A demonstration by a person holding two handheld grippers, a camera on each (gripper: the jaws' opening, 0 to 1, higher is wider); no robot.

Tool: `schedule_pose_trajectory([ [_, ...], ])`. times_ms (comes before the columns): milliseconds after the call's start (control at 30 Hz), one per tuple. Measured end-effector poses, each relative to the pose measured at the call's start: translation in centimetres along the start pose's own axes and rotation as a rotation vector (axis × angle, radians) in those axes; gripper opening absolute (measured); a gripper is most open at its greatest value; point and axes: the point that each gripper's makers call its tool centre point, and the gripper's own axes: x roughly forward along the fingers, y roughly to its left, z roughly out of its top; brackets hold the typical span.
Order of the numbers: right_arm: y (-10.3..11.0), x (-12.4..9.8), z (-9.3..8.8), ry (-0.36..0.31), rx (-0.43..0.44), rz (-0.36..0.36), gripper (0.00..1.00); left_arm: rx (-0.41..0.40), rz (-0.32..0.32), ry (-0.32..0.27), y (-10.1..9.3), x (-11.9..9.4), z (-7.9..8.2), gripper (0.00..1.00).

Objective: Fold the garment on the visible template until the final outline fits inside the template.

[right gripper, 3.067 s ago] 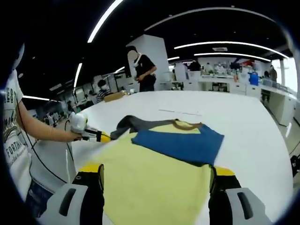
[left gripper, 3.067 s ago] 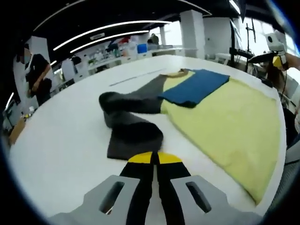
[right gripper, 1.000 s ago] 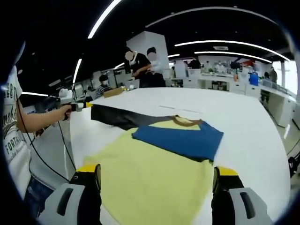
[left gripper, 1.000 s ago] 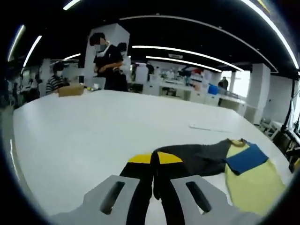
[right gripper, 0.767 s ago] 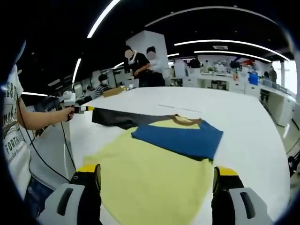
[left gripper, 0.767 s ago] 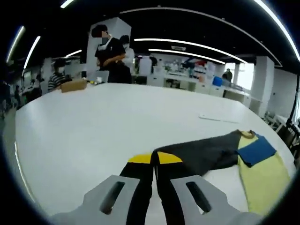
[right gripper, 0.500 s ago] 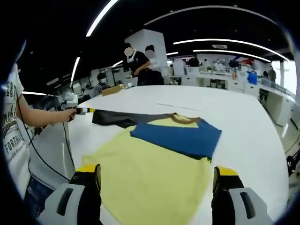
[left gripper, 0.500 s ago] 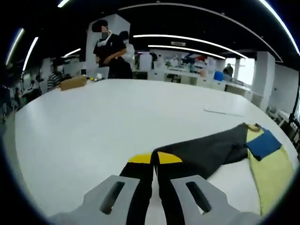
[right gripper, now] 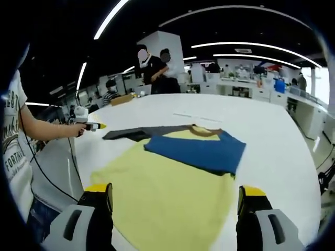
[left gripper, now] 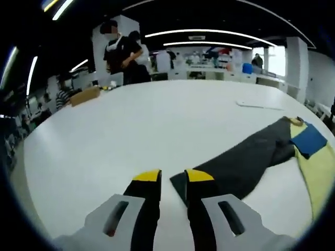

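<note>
- Left gripper view: my left tongs (left gripper: 173,177) stand spread, with a narrow gap of bare desk (left gripper: 104,136) showing between the two yellow tips. Nothing is pinched between them.
- The dark grey sleeve (left gripper: 246,162) of the garment lies flat on the desk, stretched out straight. Its cuff end sits just beside the right tip of the left tongs; I cannot tell whether it touches.
- The sleeve runs up and to the right to the garment's yellow body (left gripper: 320,170), which carries a blue sleeve (left gripper: 310,140) folded across it and a tan collar (left gripper: 297,121).
- A thin white strip (left gripper: 259,105) lies on the desk beyond the garment, well apart from it.
- Two people (left gripper: 123,52) stand at the far edge of the desk, near a brown box (left gripper: 85,95).
- Right gripper view: my right tongs (right gripper: 172,196) are spread wide, one yellow-tipped jaw at each lower corner, holding nothing.
- The yellow body (right gripper: 167,193) of the garment lies flat on the desk (right gripper: 277,157) between and ahead of the jaws.
- The blue sleeve (right gripper: 201,150) lies folded across the upper part of the body, below the tan collar (right gripper: 205,130).
- The dark grey sleeve (right gripper: 137,134) extends to the left from the shoulder, flat on the desk.
- My left tongs (right gripper: 93,126) appear at the left, held in my hand (right gripper: 73,128), tips just beside the cuff end of the grey sleeve.
</note>
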Motion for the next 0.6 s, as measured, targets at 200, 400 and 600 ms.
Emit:
schedule_pose_trajectory([
  [200, 0.3, 0.1, -0.2, 0.005, -0.002, 0.003, 0.99, -0.062, -0.026, 0.04, -1.4, -0.3, -1.9, 0.25],
  [400, 0.3, -0.1, -0.5, 0.011, -0.001, -0.001, 0.99, -0.097, -0.007, 0.077, -2.1, -0.2, -3.7, 0.27],
  [600, 0.0, -0.3, -0.6, 0.01, 0.005, -0.013, 0.99, -0.116, 0.013, 0.104, -2.2, 0.1, -4.9, 0.23],
])
